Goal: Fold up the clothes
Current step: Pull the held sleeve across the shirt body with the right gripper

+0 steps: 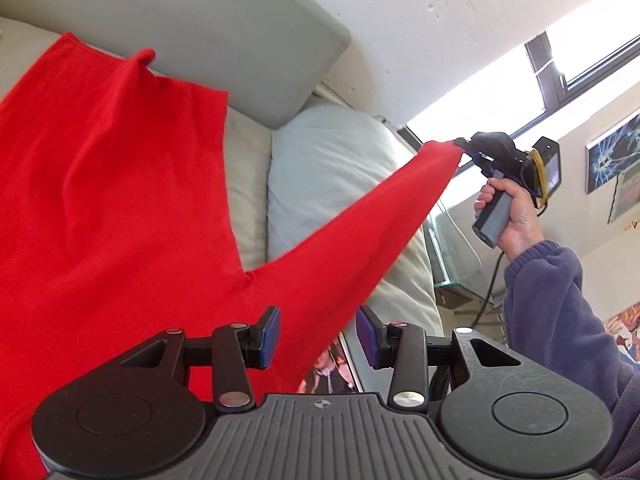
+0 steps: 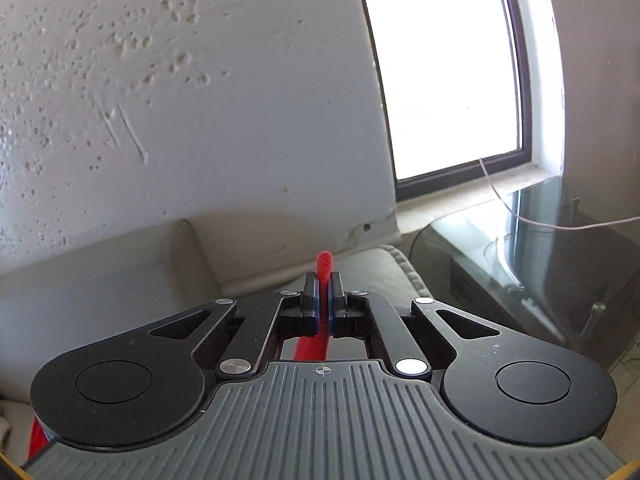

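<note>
Right tool (image 2: 323,300) clamped on red garment (image 1: 112,184), left tool (image 1: 318,338) spread, empty

Grey sofa (image 1: 224,40), pale pillow (image 1: 320,168), bright window (image 2: 444,68), glass side table (image 2: 520,232), wall posters (image 1: 612,156).

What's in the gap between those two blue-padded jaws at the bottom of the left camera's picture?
Nothing is gripped there. The left gripper stands open, and through the gap the left wrist view shows only the red garment beyond it.

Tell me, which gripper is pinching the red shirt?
The right gripper, shut on the red shirt. The left gripper is open, holding nothing.
</note>
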Demonstrator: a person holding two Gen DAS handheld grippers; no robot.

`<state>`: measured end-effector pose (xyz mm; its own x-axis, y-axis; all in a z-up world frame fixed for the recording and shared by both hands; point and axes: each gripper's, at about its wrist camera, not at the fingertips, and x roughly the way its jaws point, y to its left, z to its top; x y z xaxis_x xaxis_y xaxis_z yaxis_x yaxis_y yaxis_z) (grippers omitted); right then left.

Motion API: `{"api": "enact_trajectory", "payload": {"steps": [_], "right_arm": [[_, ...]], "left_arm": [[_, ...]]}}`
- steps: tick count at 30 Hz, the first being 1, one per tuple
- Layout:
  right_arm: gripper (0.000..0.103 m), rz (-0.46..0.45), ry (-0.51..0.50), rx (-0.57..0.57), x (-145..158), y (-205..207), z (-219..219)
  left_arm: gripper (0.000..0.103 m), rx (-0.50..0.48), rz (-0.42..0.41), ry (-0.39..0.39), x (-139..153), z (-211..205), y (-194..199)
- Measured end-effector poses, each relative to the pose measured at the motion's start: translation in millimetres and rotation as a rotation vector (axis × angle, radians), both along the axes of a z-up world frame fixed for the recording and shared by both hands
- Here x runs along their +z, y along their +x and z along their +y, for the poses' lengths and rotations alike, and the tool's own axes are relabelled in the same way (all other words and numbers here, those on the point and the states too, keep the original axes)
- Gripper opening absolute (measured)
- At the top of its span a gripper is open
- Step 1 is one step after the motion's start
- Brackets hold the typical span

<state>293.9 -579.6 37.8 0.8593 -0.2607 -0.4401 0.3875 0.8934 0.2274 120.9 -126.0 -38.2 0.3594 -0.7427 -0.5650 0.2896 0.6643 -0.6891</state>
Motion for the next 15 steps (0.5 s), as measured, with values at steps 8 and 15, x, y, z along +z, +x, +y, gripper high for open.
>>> {"api": "enact_trajectory", "payload": {"steps": [8, 15], "right_arm": [[0.024, 0.081, 0.122, -0.140, -42, -29, -40], [0.039, 0.175, 0.190, -0.291, -67, -64, -67]], "left_arm": [[0.039, -0.047, 0.071, 0.034, -18, -15, 3], [0.040, -0.082, 0.022, 0.081, 0, 2, -15]]}}
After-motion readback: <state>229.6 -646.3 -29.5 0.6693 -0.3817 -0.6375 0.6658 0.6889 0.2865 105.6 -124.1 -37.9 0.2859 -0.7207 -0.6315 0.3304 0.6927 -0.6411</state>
